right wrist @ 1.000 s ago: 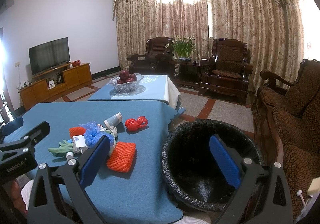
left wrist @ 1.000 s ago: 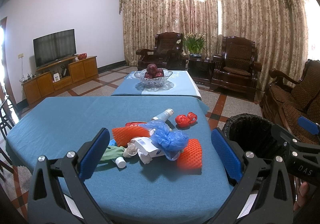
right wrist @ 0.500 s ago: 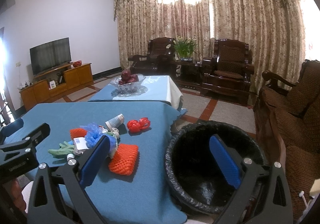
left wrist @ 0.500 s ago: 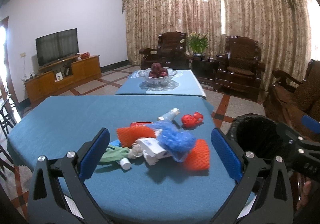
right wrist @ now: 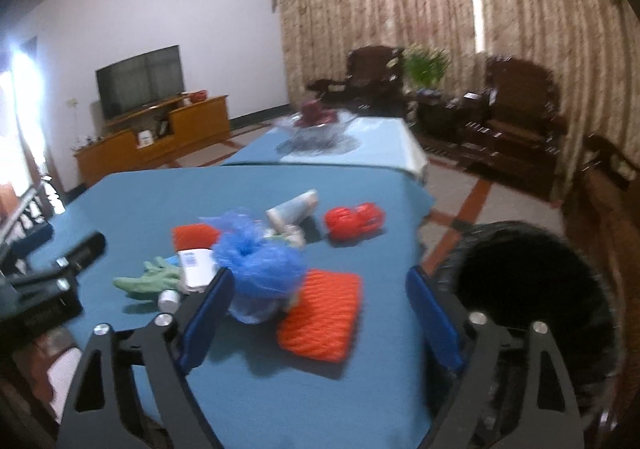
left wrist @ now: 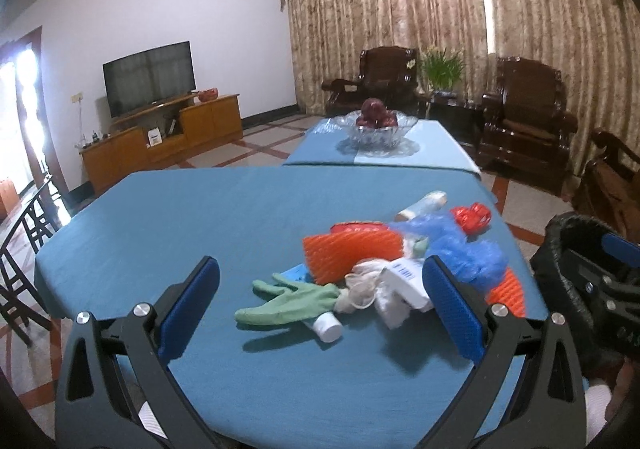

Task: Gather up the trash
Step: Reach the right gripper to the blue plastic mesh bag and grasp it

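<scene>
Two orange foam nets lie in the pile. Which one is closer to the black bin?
The orange net in front of the blue mesh bag, lying flat nearest the bin. The other net lies behind the bag.

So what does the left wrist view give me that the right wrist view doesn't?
Only the left wrist view shows the green glove spread out in full, with the white cap under it, between the open left hand-held gripper fingers. Only the right wrist view shows the whole mouth of the black bin and the flat orange net between the open right hand-held gripper fingers. Both show the blue plastic bag, the red wrapper and the fruit bowl.
</scene>
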`<action>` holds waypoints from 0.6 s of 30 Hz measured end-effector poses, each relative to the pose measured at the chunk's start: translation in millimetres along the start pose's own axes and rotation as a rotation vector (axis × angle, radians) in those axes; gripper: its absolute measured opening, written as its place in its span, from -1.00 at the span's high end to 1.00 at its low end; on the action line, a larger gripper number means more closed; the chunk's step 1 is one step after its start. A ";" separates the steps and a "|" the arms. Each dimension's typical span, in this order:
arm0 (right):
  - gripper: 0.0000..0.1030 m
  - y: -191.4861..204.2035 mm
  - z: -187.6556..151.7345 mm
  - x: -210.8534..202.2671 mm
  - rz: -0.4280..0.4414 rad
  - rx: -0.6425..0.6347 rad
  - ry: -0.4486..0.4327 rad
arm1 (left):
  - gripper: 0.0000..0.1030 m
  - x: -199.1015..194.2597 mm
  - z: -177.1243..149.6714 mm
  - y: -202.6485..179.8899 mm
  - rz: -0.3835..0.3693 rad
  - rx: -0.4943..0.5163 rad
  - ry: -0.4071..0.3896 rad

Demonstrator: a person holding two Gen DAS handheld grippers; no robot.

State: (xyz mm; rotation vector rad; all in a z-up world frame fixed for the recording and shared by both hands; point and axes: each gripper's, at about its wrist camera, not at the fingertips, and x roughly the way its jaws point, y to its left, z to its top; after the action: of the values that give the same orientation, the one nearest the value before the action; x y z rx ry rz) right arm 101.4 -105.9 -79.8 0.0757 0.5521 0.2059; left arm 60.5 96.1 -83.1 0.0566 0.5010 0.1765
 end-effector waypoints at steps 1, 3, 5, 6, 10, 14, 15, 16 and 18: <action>-0.59 1.2 1.1 3.7 0.015 0.003 0.006 | -0.91 3.9 0.7 -0.1 0.002 -0.003 0.007; -0.57 8.8 3.1 15.2 0.039 -0.009 0.025 | -0.91 7.4 -0.3 4.0 0.008 -0.012 0.017; -0.49 15.8 3.8 29.5 0.048 -0.031 0.047 | -0.91 12.4 0.0 8.5 0.011 -0.019 0.023; -0.47 18.8 3.4 36.4 0.056 -0.038 0.056 | -0.91 14.6 0.4 10.2 0.018 -0.022 0.025; -0.24 26.8 0.0 57.5 0.077 -0.054 0.097 | -0.91 27.3 3.8 19.0 0.023 -0.031 0.033; 0.27 30.9 -5.3 72.7 0.109 -0.058 0.149 | -0.91 30.9 5.5 20.1 0.015 -0.029 0.041; 0.37 31.4 -6.3 74.7 0.117 -0.061 0.159 | -0.91 31.0 6.1 19.6 0.011 -0.026 0.042; 0.54 31.9 -7.0 75.6 0.125 -0.065 0.163 | -0.91 32.0 6.9 19.2 0.010 -0.023 0.041; 0.82 32.4 -7.0 73.4 0.140 -0.072 0.165 | -0.91 33.6 8.5 16.9 0.003 -0.021 0.044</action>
State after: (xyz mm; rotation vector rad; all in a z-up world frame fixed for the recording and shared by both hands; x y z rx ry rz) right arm 153.1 -58.5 -119.2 0.0270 0.7033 0.3703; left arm 91.0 118.8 -89.8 0.0335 0.5427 0.1865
